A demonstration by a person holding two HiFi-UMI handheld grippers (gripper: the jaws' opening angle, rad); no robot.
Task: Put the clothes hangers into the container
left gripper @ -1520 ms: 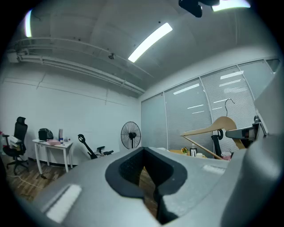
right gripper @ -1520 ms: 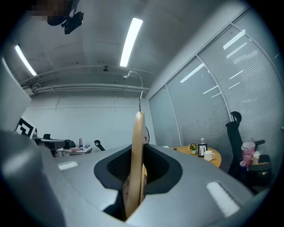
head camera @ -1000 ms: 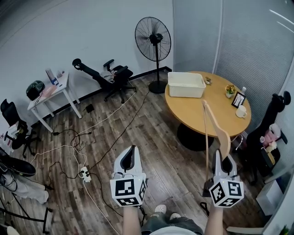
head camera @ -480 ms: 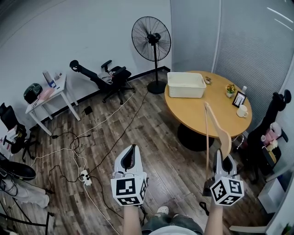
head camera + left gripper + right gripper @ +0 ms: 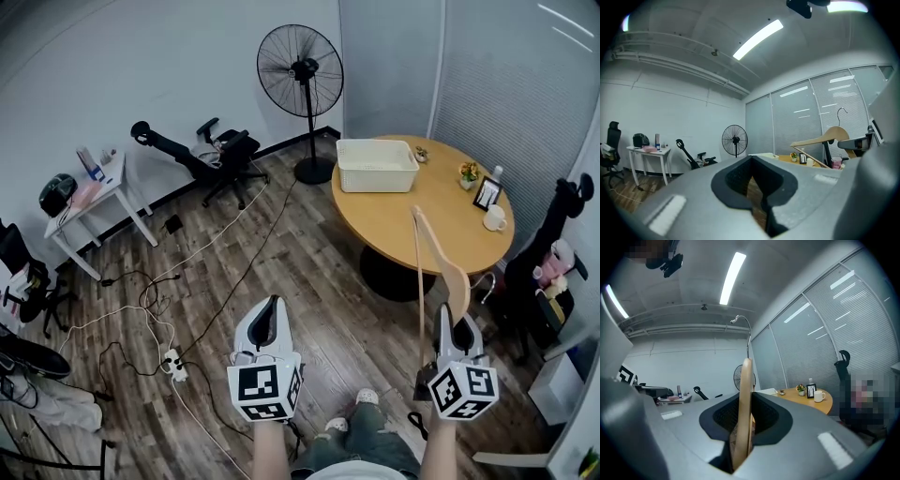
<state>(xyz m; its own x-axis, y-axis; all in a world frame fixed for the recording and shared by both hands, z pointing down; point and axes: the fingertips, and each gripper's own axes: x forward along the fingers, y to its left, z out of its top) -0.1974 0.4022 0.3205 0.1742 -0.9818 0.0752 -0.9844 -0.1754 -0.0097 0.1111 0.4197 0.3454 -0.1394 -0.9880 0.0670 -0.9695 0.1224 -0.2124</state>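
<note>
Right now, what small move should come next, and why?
Probably carry the right gripper forward toward the white container: its jaws are clamped on the wooden hanger, and the container sits at the far side of the round table, well ahead of it.

Hanger base hidden inside right claw, framed picture illegibly small

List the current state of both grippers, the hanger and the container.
left gripper: shut, nothing between its jaws.
right gripper: shut on the wooden hanger.
wooden hanger: held upright with its hook on top, not yet in the container.
white container: standing on the round table, looks empty.
</note>
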